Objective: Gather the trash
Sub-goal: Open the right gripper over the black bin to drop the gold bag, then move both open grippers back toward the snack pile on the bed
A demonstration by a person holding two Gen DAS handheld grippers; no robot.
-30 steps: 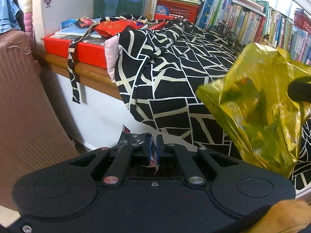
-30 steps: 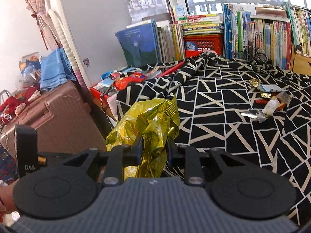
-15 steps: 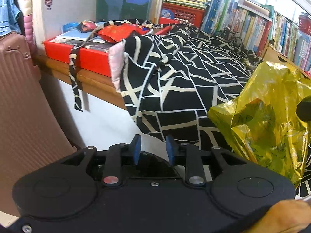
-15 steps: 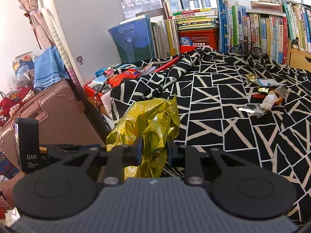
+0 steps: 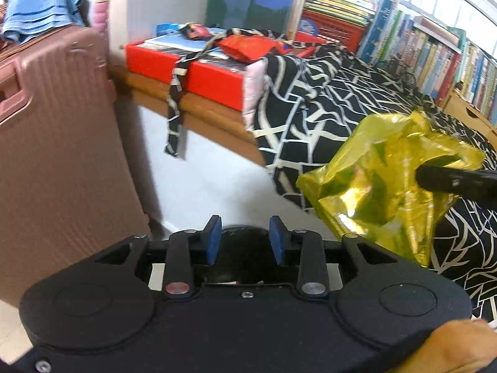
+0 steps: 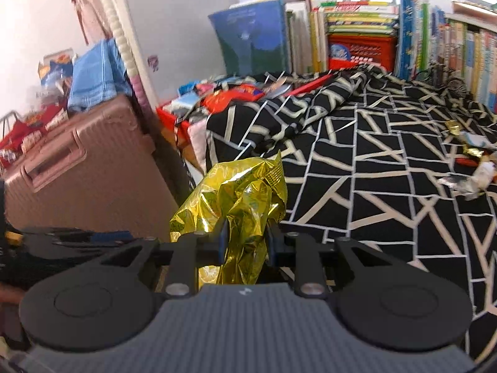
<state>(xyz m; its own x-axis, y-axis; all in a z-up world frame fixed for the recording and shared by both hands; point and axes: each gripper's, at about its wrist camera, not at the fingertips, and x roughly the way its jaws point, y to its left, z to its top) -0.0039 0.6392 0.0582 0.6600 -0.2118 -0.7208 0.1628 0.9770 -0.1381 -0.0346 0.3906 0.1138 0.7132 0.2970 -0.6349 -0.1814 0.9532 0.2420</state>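
Observation:
A crumpled gold foil bag (image 6: pixel 245 195) hangs beside the bed edge, and my right gripper (image 6: pixel 245 242) is shut on its lower part. The same gold foil bag (image 5: pixel 382 183) shows at the right of the left wrist view, with a black finger of the right gripper (image 5: pixel 447 178) pressed into it. My left gripper (image 5: pixel 245 239) is open and holds nothing, low beside the bed. Below it lies a dark round shape (image 5: pixel 245 233), too hidden to name. Several loose wrappers (image 6: pixel 472 168) lie on the black-and-white bedspread (image 6: pixel 372 168) at the far right.
A pink suitcase (image 5: pixel 56 143) stands close on the left, with a blue towel (image 5: pixel 40 9) on top. A red box (image 5: pixel 198 68) of papers sits on a wooden ledge (image 5: pixel 202 115). Books (image 6: pixel 357 34) line the windowsill behind the bed. A hand (image 5: pixel 456 348) holds the left gripper.
A second ago my left gripper was shut on a dark wrapper; it has opened and the wrapper is gone from its fingers. Both views have swung left. The right gripper still holds the gold bag.

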